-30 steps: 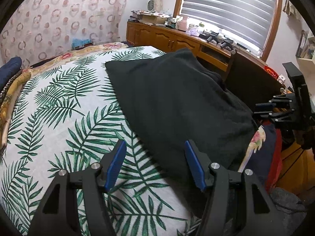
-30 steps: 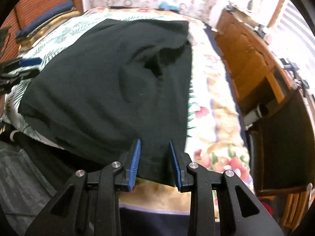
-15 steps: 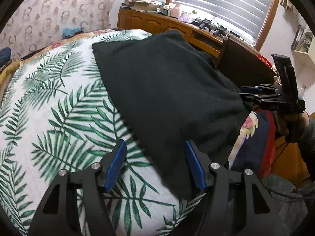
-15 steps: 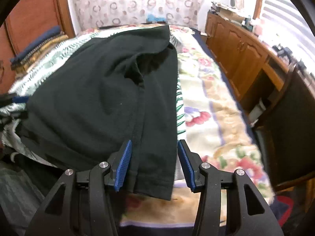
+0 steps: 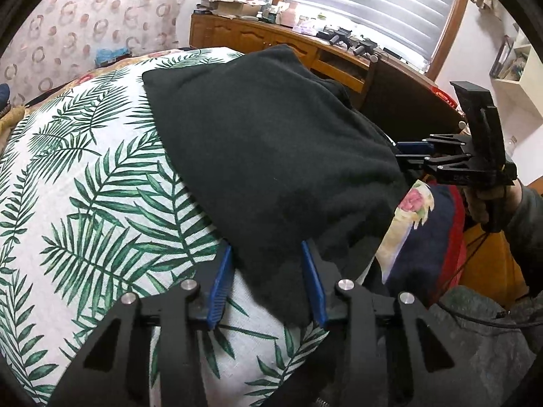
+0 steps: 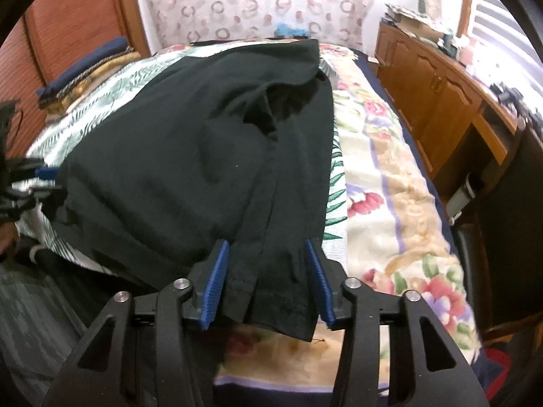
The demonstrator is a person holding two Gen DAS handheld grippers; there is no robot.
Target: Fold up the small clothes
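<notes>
A dark green shirt (image 5: 271,156) lies spread on the palm-leaf sheet (image 5: 85,186) of the bed; it also shows in the right wrist view (image 6: 190,156). My left gripper (image 5: 266,271) is open, its blue pads either side of the shirt's near left corner. My right gripper (image 6: 266,274) is open, its pads either side of the shirt's near right hem corner. The right gripper also shows in the left wrist view (image 5: 407,154) at the shirt's right edge. The shirt's collar opening (image 6: 281,101) faces the far end.
A floral blanket (image 6: 390,186) lies beside the shirt on the right of the bed. Wooden cabinets (image 5: 271,39) with clutter stand under the window. A dark chair (image 6: 502,210) stands beside the bed. Folded blankets (image 6: 88,68) are stacked at the far left.
Both grippers have moved forward over the shirt's near corners. The left jaws have narrowed around the cloth; the right jaws have opened wider around the hem.
</notes>
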